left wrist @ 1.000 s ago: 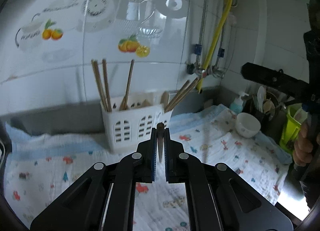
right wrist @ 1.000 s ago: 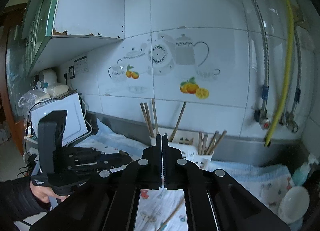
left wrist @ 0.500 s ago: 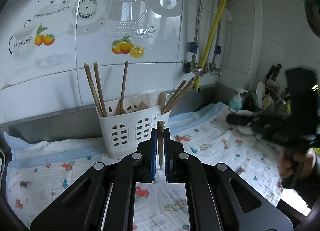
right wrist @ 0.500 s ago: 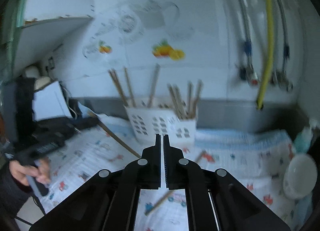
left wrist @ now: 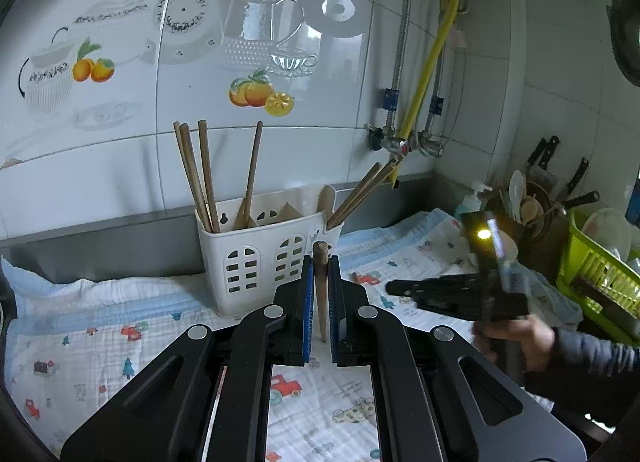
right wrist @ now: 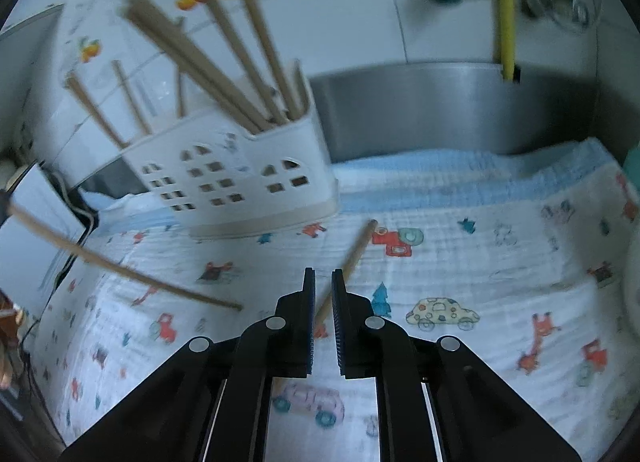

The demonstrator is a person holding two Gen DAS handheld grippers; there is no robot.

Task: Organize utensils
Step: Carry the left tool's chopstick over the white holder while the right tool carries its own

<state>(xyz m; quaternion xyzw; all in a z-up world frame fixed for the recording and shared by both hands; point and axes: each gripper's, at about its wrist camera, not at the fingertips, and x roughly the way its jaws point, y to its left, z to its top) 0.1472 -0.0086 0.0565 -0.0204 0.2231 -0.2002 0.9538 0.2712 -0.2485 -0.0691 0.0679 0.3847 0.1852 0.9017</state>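
A white slotted utensil holder point(left wrist: 272, 258) stands against the tiled wall with several wooden chopsticks point(left wrist: 200, 178) upright in it; it also shows in the right wrist view point(right wrist: 236, 178). My left gripper point(left wrist: 321, 294) is shut on a wooden chopstick point(left wrist: 321, 286), held in front of the holder; that stick shows in the right wrist view point(right wrist: 120, 268), slanting above the cloth. My right gripper point(right wrist: 323, 294) is slightly open, low over a loose chopstick point(right wrist: 352, 258) lying on the cloth. The right gripper shows in the left wrist view point(left wrist: 448, 294).
A printed cloth point(right wrist: 480, 282) covers the counter. A green dish rack point(left wrist: 596, 274), a soap bottle point(left wrist: 472, 198) and a utensil pot with knives point(left wrist: 532, 202) stand at the right. A yellow hose point(left wrist: 428, 66) and pipes run down the wall.
My right gripper has dropped down and forward to the loose chopstick on the cloth, and its jaws have parted a little. My left gripper has stayed nearly still, holding its chopstick.
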